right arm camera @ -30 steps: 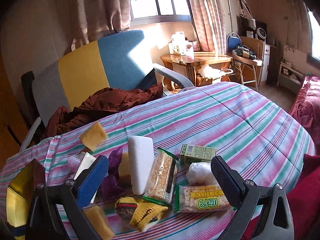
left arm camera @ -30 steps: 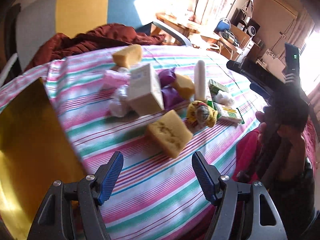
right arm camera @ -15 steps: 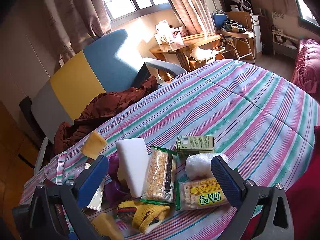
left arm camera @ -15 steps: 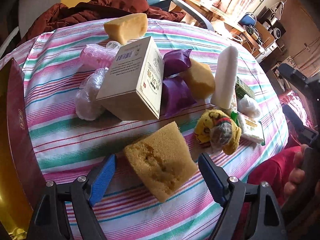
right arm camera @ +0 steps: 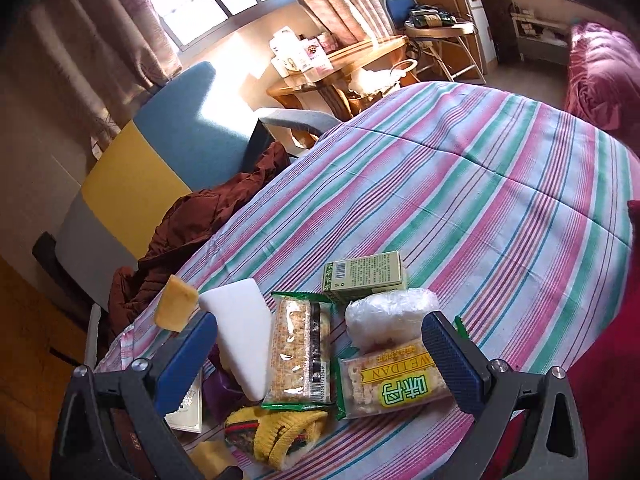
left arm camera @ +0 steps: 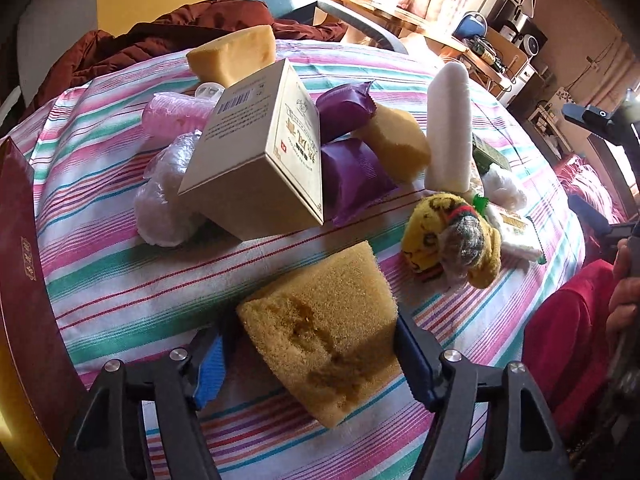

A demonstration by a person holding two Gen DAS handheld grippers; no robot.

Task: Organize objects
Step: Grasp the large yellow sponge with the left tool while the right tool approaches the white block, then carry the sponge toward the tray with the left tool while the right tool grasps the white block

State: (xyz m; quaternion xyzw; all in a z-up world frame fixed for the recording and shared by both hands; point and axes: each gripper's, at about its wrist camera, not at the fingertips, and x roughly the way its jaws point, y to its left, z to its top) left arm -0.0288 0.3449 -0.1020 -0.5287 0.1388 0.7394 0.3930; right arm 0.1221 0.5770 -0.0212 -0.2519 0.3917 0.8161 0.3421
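Note:
A big yellow sponge [left arm camera: 320, 328] lies on the striped cloth [left arm camera: 120, 280] between the jaws of my left gripper [left arm camera: 308, 344]. The jaws are closing; the right pad is against the sponge's side, the left pad still stands a little off it. Behind the sponge stand a cream box [left arm camera: 256, 152], purple packets [left arm camera: 352, 176], a white foam block [left arm camera: 448, 128] and a yellow knitted toy [left arm camera: 448, 236]. My right gripper [right arm camera: 320, 328] hangs open above a cracker packet [right arm camera: 300, 356] and a yellow-labelled packet [right arm camera: 392, 384], holding nothing.
A dark red and gold box [left arm camera: 20, 260] stands at the left edge. A green carton [right arm camera: 364, 272], a clear plastic bundle [right arm camera: 388, 312] and two more sponges [left arm camera: 236, 56] lie in the pile. A chair with a brown jacket [right arm camera: 208, 220] is behind the table. A hand [left arm camera: 624, 280] shows at right.
My left gripper has come down and forward, so the big sponge now sits between its jaws, which widened and then narrowed. The right gripper has rolled and shifted over the snack packets.

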